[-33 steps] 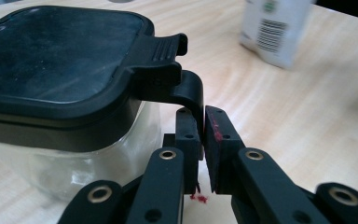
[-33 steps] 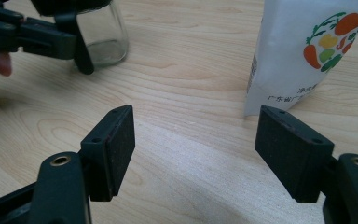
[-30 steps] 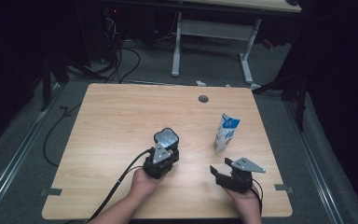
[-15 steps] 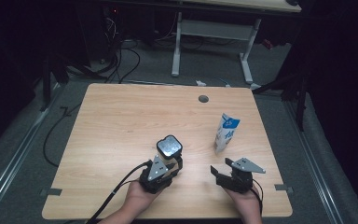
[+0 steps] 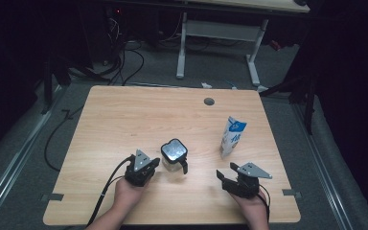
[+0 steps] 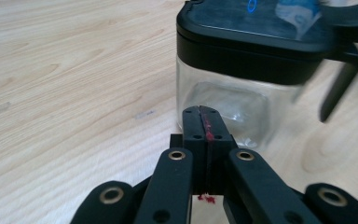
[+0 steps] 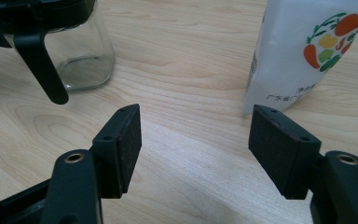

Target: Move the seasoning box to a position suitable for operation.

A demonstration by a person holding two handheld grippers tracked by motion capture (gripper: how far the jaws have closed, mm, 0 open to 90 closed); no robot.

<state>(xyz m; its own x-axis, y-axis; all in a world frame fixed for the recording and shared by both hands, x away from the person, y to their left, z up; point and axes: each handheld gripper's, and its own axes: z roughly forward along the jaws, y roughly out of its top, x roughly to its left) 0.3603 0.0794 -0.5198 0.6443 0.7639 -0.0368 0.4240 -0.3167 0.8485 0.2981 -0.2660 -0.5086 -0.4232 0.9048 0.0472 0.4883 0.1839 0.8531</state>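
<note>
From the high view, a wooden tabletop carried a small square glass jug with a black lid and handle, standing upright near the front middle. The left gripper sat just beside it; its jaws had just been closing, with nothing between them. A milk carton stood upright to the right, near the right gripper.

In the left gripper view, the jaws were pressed together, empty, just short of the jug's clear wall.

In the right gripper view, the jaws stood wide and empty, having just closed a little, the jug's handle ahead on the left and the carton on the right.

The jug looked rigid, smooth, breakable and probably slippery; the handle seemed the surest hold.
</note>
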